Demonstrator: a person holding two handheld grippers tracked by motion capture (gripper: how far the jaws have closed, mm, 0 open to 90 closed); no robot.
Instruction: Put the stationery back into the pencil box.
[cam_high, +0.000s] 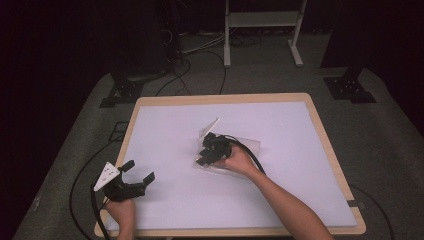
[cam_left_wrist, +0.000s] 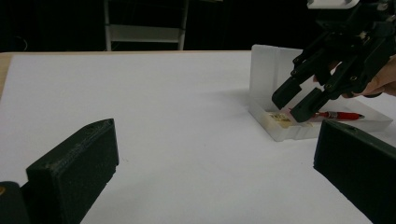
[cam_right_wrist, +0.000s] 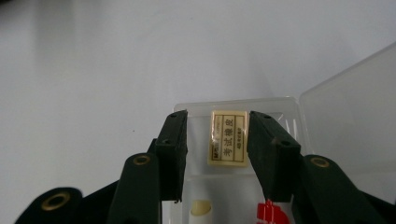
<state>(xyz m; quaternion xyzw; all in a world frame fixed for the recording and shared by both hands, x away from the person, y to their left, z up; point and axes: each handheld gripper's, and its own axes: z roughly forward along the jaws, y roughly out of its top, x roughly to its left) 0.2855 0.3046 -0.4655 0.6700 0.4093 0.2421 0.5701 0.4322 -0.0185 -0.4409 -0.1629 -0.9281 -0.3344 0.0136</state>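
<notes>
Your right gripper (cam_right_wrist: 217, 154) holds its jaws spread either side of one small cream rectangular eraser (cam_right_wrist: 228, 138), untouched, in the clear plastic case (cam_right_wrist: 285, 109) mid-frame; your left gripper (cam_high: 134, 176), lower left on the white desk (cam_high: 165, 130), gapes empty.

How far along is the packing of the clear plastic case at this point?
Done: a red pen and a small cream eraser with a printed label lie inside the open clear plastic case. In hand: the right gripper hangs over the eraser, pads apart on either side, not pressing it. Left: the lid stands up, not yet closed. The left gripper waits open over the white table.
</notes>
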